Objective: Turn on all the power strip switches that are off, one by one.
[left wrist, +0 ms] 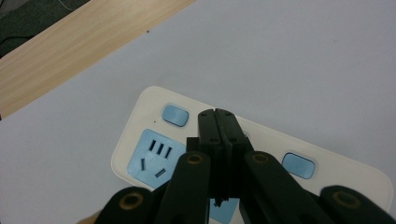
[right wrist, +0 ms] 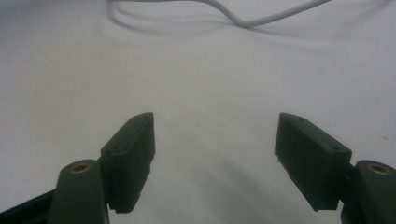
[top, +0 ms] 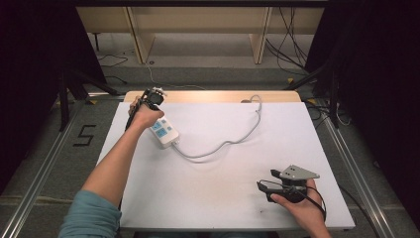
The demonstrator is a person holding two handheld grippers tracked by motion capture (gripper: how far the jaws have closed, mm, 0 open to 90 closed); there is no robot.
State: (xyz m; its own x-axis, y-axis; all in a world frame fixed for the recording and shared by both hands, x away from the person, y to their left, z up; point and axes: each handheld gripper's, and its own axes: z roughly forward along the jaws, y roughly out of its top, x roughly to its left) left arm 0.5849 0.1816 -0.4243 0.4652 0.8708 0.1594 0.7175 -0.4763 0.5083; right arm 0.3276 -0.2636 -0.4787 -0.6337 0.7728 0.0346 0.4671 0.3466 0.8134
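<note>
1. High view. Left gripper (top: 152, 97) sits at upper left of frame, over the far end of a white power strip (top: 165, 133) that lies on the white table (top: 223, 198), slanting down and to the right. The strip's pale cord (top: 225, 143) leaves its lower end, loops through frame centre and climbs to the table's far edge at upper centre. Right gripper (top: 265, 191) is low at lower right, well apart from strip and cord, with bare table under it.

2. Left gripper view. Jaws pressed together, tips side by side with no gap and nothing between them. They stand over the strip's face, centre of frame, between two blue switch buttons: one (left wrist: 174, 115) just left of the tips, the other (left wrist: 298, 165) at right. A blue socket panel (left wrist: 156, 156) lies at lower left. Whether the tips touch the casing I cannot tell; they look very close.

3. Right gripper view. Jaws spread wide, holding nothing, with plain table between them. A stretch of the cord crosses the top of frame.

4. Step in hand, as I judge it: working a switch on the strip with the closed left tips, used as a poker. They sit between buttons, not on one.

5. Next move calls for a small sideways shift onto the chosen button, then a straight push down. The strip lies loose, so it may slide or tip; the idle right gripper could steady it.
</note>
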